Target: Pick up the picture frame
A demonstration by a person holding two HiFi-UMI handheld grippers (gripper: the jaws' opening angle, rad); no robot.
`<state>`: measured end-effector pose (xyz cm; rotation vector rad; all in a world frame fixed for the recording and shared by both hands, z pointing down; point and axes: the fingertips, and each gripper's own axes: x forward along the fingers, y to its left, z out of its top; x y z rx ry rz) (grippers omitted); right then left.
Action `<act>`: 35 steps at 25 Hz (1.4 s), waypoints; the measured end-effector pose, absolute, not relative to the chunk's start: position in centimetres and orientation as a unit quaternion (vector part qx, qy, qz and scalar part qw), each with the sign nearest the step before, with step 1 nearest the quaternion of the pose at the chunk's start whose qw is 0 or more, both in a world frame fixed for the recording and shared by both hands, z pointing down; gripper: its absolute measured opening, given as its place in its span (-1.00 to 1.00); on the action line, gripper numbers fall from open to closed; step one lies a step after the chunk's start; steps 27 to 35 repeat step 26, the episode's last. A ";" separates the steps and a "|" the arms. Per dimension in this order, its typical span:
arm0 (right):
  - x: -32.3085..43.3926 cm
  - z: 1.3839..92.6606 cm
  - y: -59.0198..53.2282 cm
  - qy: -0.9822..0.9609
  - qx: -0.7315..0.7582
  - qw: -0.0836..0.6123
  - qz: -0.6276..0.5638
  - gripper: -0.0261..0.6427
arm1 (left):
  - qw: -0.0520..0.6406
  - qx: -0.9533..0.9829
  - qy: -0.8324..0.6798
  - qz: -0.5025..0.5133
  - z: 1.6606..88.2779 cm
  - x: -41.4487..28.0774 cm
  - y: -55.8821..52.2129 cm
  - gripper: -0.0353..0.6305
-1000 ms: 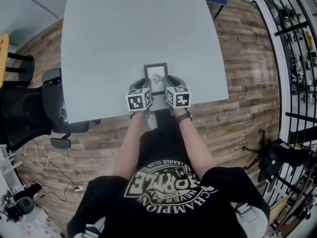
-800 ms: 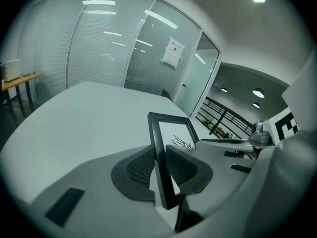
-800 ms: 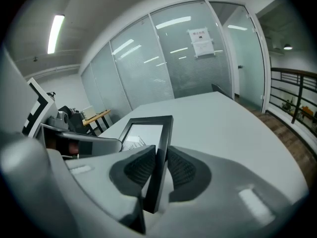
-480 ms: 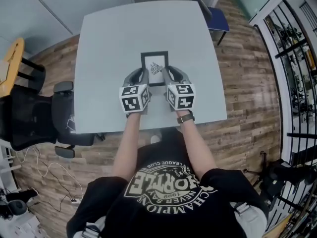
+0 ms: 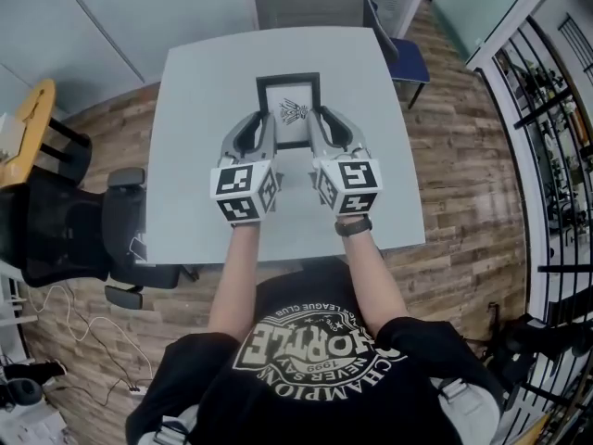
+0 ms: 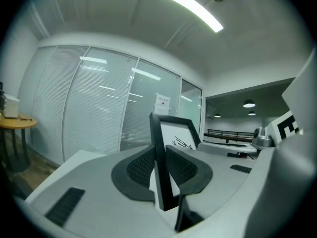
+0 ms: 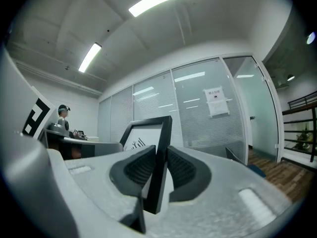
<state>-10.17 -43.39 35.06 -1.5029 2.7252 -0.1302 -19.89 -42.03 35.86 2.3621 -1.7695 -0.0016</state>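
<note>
Holding the picture frame (image 5: pixel 289 109) by its two side rails, I have one gripper on each. The left gripper (image 6: pixel 159 168) is clamped on the left rail, and its ribbed pads (image 6: pixel 141 166) bear on the black moulding, one against each face. The right gripper (image 7: pixel 159 170) is clamped on the right rail in the same way, with front and back both pinched. In each gripper view the rail runs edge-on between the jaws and rises above them.

The frame is black with a white sheet bearing a small dark drawing, and that face is turned up toward the head view. From above, it sits over the far half of the grey table (image 5: pixel 195 156). In both gripper views it is backed by the glazed office wall (image 6: pixel 99 108), clear of the tabletop.
</note>
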 end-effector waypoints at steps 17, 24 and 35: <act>-10.8 32.7 -43.7 0.873 -0.488 0.012 -0.011 -0.71 | 0.073 0.802 -0.592 -0.035 33.7 -20.5 -42.2 -0.67; -11.4 34.3 -44.2 0.874 -0.486 -0.004 -0.020 -0.71 | 0.091 0.800 -0.593 -0.028 35.5 -21.1 -42.9 -0.67; -11.5 34.8 -44.5 0.874 -0.485 -0.008 -0.021 -0.71 | 0.096 0.799 -0.593 -0.026 36.1 -21.2 -43.2 -0.67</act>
